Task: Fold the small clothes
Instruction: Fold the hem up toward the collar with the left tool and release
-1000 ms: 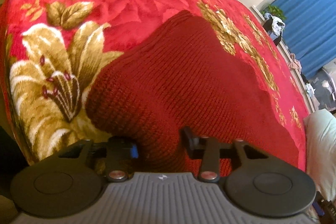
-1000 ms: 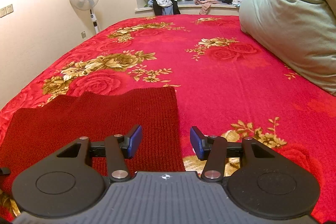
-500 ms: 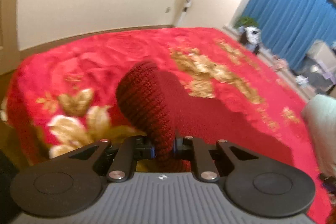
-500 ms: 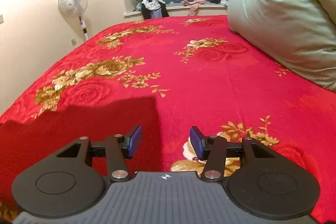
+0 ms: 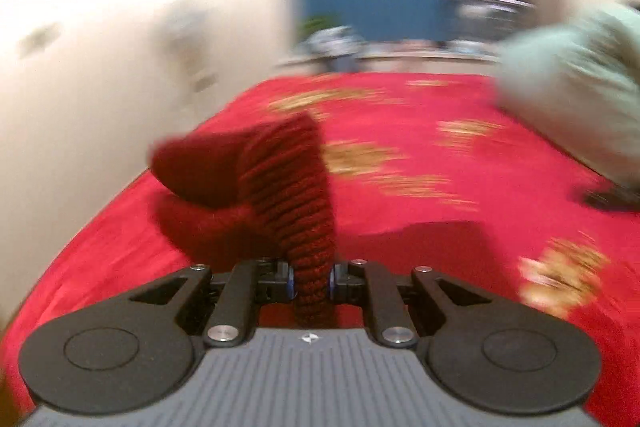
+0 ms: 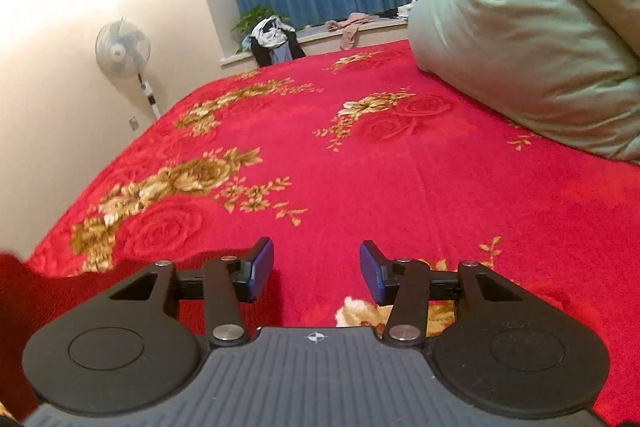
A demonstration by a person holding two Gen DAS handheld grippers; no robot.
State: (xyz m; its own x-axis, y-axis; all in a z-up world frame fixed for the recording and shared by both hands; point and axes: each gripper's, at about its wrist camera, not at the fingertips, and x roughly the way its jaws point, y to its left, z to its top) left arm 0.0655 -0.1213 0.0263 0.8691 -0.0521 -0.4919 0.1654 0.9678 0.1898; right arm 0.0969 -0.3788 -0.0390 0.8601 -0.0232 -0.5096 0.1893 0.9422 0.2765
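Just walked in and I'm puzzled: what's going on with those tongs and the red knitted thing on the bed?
A person is folding a dark red knitted garment on the red floral blanket. The left tongs are clamped on an edge of the knit, which is raised off the bed. The right tongs hang open above the blanket, holding nothing.

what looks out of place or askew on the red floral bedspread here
Only the dark red knitted garment: one end is pinched up off the red floral bedspread in the shut left gripper, bunched and half folded, as folding would leave it. The right gripper is open and empty. Nothing looks spilled or damaged.
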